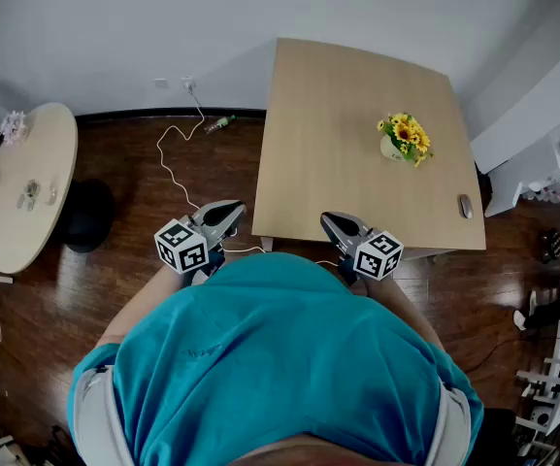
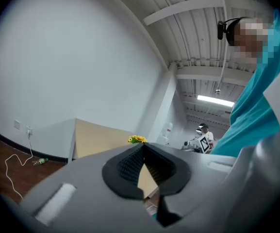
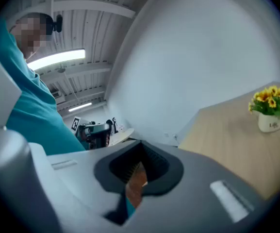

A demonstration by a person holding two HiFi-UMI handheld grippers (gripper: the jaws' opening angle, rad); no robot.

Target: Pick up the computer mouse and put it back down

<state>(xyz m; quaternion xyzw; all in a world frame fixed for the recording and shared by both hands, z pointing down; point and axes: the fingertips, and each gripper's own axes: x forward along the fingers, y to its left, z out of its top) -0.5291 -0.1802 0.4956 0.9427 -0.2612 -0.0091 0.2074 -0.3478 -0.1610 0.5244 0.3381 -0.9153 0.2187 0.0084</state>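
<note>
**Both grippers closed and empty at the table's near edge, with the mouse well off to the right.**

At the far left a round side table [image 1: 27, 178] stands on the dark wood floor, and a white cable [image 1: 176, 158] trails beside it. Next comes the left gripper [image 1: 231, 210], held close to the person's teal shirt [image 1: 280, 357]. Its jaws are drawn together with nothing between them, just off the near left corner of the square table [image 1: 338, 134]. The right gripper [image 1: 330, 221] reaches over that table's near edge, its jaws likewise pressed together and empty. The computer mouse [image 1: 465, 206] lies on the tabletop by the right edge. It is well apart from both pairs of fingers, further right than the right gripper. A pot of yellow flowers [image 1: 404, 139] stands near it, further back on the table.
</note>
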